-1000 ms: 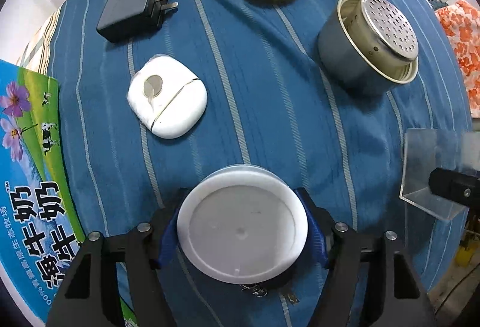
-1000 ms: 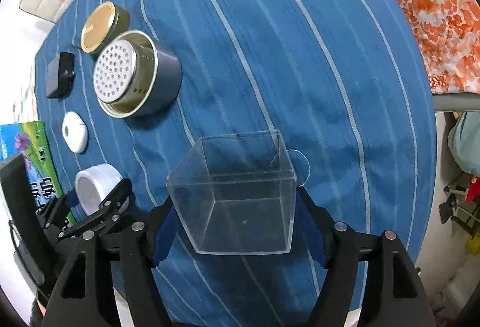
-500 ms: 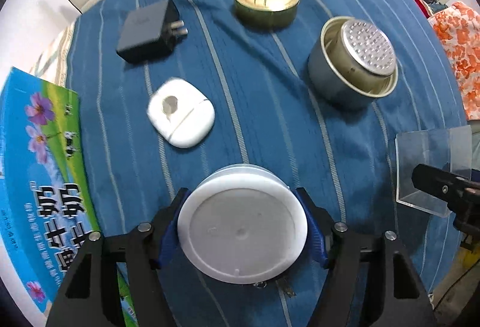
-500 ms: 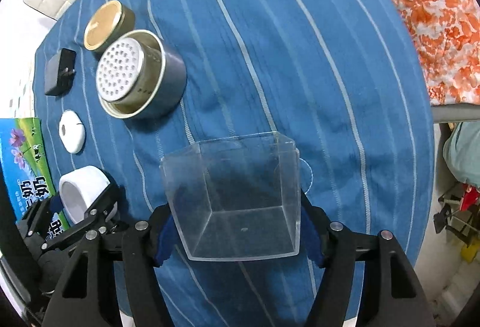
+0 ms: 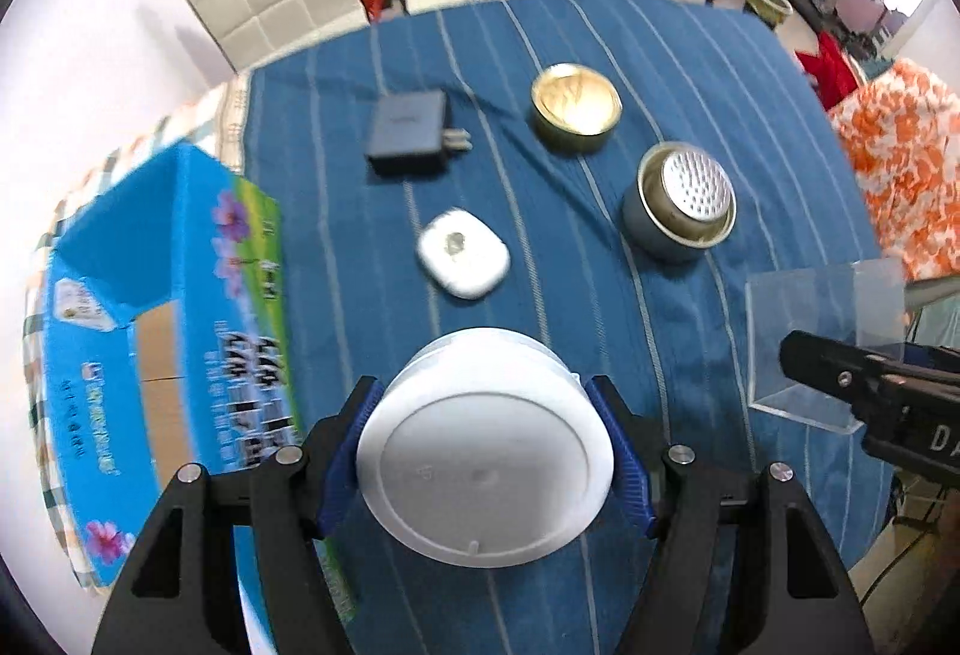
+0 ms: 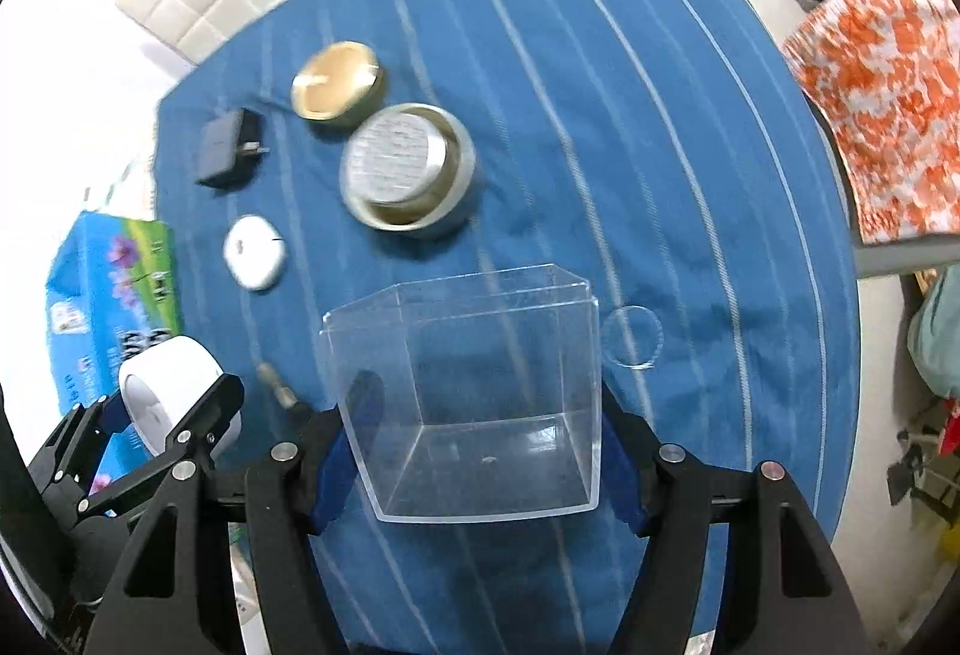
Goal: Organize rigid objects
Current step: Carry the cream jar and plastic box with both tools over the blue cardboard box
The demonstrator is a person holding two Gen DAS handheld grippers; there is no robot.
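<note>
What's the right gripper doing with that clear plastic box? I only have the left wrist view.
Observer: The right gripper has both blue pads pressed on opposite sides of the clear square plastic box.
Operator: Anything inside?
Observer: Empty, apart from a tiny speck on one wall.
Operator: Anything on the cloth I can't see?
Observer: A clear round disc lies flat on the blue striped tablecloth, just right of the box.

I read only "DA" on the right gripper (image 5: 900,415) body; the blue carton (image 5: 174,355) left of my jaws has blurred, unreadable print.
</note>
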